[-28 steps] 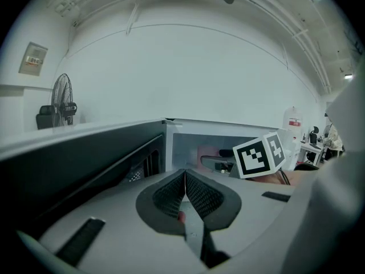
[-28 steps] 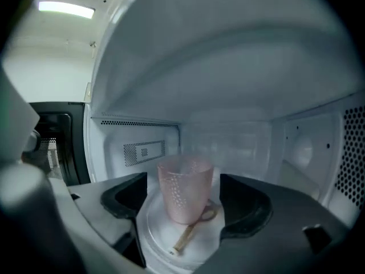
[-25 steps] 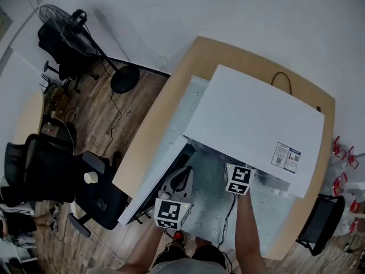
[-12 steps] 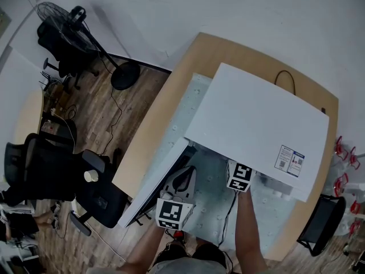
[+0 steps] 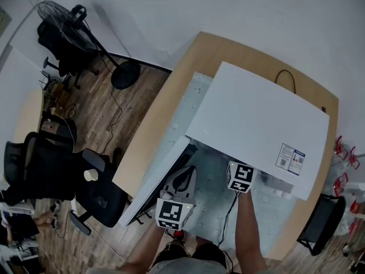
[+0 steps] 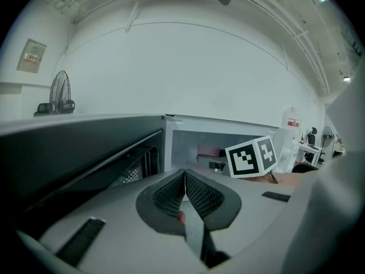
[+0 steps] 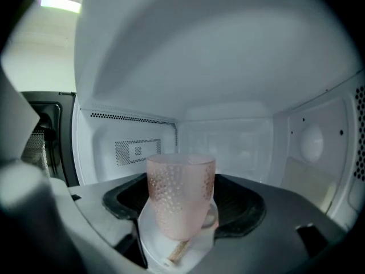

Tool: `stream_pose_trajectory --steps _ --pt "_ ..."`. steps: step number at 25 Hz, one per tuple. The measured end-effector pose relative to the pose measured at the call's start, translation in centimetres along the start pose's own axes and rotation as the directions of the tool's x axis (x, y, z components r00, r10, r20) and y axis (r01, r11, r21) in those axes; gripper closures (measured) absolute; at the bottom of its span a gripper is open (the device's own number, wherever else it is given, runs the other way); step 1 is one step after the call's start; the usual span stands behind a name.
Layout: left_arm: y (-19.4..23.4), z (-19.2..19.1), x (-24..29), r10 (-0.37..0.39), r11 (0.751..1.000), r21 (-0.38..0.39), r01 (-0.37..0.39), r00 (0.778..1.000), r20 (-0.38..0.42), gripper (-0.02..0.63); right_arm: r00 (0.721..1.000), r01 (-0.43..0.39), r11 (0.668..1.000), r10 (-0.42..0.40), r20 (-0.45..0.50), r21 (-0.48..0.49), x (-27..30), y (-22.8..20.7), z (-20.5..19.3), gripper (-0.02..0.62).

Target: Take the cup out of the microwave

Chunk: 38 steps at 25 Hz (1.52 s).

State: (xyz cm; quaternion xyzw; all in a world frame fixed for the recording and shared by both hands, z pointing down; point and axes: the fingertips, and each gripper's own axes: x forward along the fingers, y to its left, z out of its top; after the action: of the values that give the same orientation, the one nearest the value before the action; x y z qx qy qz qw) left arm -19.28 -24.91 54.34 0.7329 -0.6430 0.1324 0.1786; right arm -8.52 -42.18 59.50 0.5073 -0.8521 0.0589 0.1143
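Cup (image 7: 181,194) (pink, dimpled, tapered) clamped in right gripper (image 7: 183,201).

The microwave (image 5: 256,124) sits on the surface (image 5: 162,119). Its door (image 5: 154,184) is swung out to the left. The cup (image 7: 179,201) is inside the microwave, between the two jaws of the right claw (image 7: 183,187). The left claw (image 6: 185,178) is out in front, between the door and the right claw.

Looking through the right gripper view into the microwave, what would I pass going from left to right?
dark microwave door → perforated vent panel on the left inner wall → pink cup between the jaws → round bump on the right inner wall
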Motion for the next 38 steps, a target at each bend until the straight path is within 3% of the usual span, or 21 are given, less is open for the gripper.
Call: stream_pose_trajectory --steps 15,38 --pt "-0.7 0.7 -2.9 -0.009 1.0 0.024 0.008 0.999 0.032 0.581 0.998 0.004 1.0 -0.005 0.065 0.017 -4.4 1.0 2.1 0.232" --pt "-4.1 0.3 -10.5 -0.065 0.995 0.084 0.057 0.993 0.094 0.581 0.994 0.046 0.999 -0.045 0.103 -0.008 -16.0 2.5 2.2 0.232"
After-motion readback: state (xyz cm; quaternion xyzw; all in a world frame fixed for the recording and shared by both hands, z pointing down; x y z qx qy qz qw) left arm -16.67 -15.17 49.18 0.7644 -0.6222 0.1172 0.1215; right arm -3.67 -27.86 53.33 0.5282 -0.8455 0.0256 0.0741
